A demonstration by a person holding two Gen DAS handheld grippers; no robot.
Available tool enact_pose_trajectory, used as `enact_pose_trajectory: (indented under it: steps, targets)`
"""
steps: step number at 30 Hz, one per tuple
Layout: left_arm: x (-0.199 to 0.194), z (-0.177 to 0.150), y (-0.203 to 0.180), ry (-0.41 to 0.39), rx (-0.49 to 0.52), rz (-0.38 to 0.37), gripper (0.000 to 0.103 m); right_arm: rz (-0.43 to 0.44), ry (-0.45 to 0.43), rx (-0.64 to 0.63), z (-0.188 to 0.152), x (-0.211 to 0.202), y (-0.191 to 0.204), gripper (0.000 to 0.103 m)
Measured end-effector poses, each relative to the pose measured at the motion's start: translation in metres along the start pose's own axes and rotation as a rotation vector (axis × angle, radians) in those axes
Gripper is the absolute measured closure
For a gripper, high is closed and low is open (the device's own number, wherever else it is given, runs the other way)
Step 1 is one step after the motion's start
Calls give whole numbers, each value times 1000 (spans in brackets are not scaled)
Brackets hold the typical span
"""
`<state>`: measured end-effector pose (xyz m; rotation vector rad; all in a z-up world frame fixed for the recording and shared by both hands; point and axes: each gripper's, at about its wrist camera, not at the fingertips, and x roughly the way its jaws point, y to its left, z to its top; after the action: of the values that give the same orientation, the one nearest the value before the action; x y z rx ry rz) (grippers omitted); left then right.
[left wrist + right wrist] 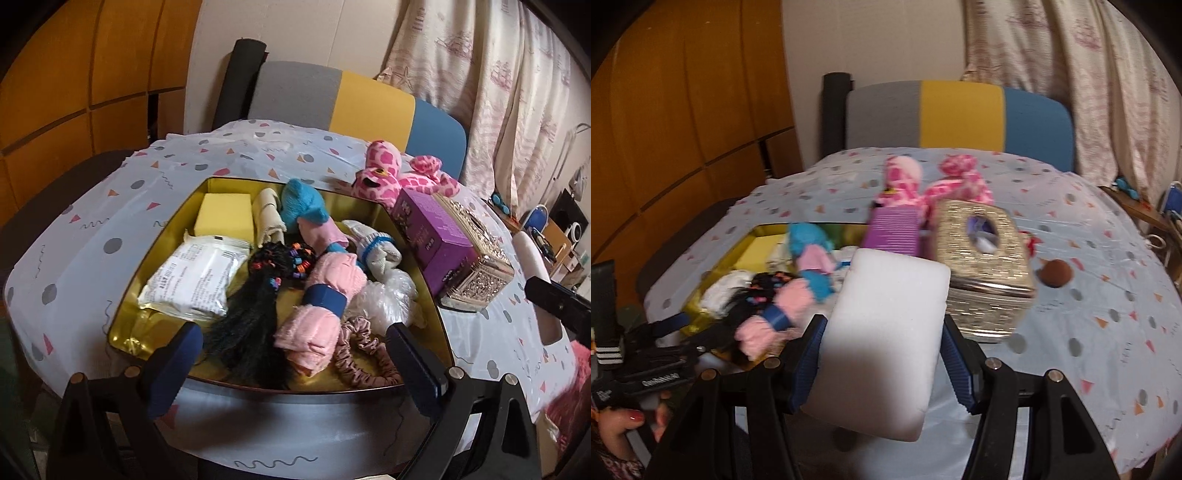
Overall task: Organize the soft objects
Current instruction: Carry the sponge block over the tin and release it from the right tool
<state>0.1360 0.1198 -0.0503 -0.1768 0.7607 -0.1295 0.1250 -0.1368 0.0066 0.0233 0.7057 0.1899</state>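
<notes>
here, right claw (pixel 882 363) clamping white sponge (pixel 886 332), long axis seemingly pointing up-forward, left claw (pixel 291 363) spread empty

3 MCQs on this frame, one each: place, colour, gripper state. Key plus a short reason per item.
1. Where is the purple box?
A. inside the tray
B. between the gold tray and the silver tissue box
C. on the chair

2. What colour is the sponge in the tray's far corner?
A. yellow
B. green
C. red

3. What is the right hand-held gripper doing?
A. hanging empty
B. gripping a sock
C. gripping a white foam block

Key: B, it stands by the tray's rim against the tissue box; A, the yellow sponge shows there; C, both pads press the block.
</notes>
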Motion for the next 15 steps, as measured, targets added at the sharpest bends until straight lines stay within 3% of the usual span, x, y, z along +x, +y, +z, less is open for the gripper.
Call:
enact_pose_trajectory:
  steps: [5,15]
  targets:
    - [-6,0,7,-16,-4,33,0,80,0,-29,9,9,28,42]
    - [-13,-5,24,-29,24,228,0,210,52,-76,29,59,68,42]
